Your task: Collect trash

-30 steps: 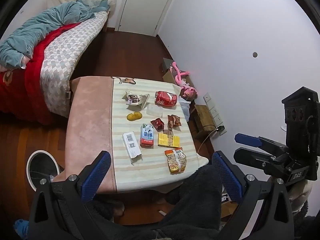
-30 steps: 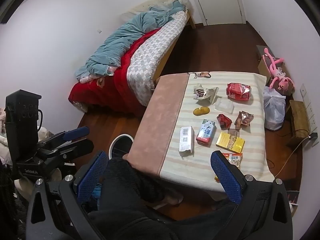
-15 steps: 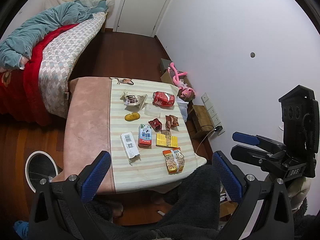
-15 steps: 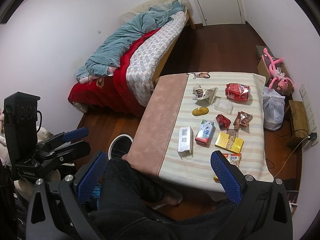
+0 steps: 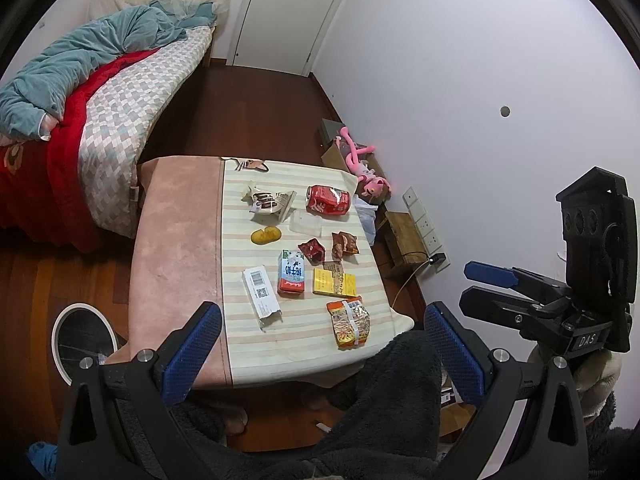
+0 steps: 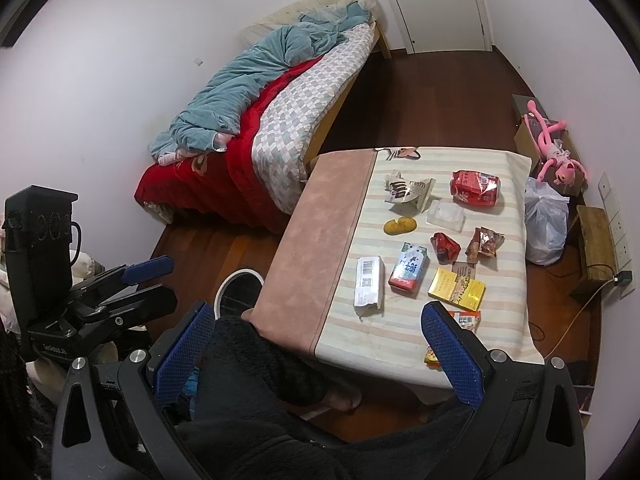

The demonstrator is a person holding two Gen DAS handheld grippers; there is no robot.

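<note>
Trash lies scattered over a low table (image 5: 180,248) covered in pink and striped cloth, seen from the left wrist camera: a red can (image 5: 328,200) on its side at the far end, a torn wrapper (image 5: 269,202) beside it, a clear plastic tray (image 5: 306,224), an orange peel (image 5: 266,235), two crumpled snack packets (image 5: 312,249) (image 5: 345,243), a blue-and-white milk carton (image 5: 291,272), a white box (image 5: 261,290), a yellow pack (image 5: 334,282) and an orange noodle bag (image 5: 349,322) nearest the camera. The left gripper (image 5: 320,354) hangs above the near table edge, its blue-padded jaws spread wide and holding nothing. The right gripper (image 5: 490,280) shows at the right side, raised clear of the table, jaws parted and empty. A round bin (image 5: 82,342) stands on the wood floor left of the table; a bed (image 5: 112,96) fills the far left.

From the right wrist camera, the right gripper (image 6: 320,354) hovers over the near corner of the table (image 6: 320,240), jaws wide apart, gripping nothing. The can (image 6: 475,188), milk carton (image 6: 408,267), white box (image 6: 368,286) and yellow pack (image 6: 456,290) lie on the striped half. The left gripper (image 6: 150,280) sits low at the left, jaws apart. The bin (image 6: 236,286) stands just beside the table, and a white plastic bag (image 6: 546,222) rests on the floor on its far side.
</note>
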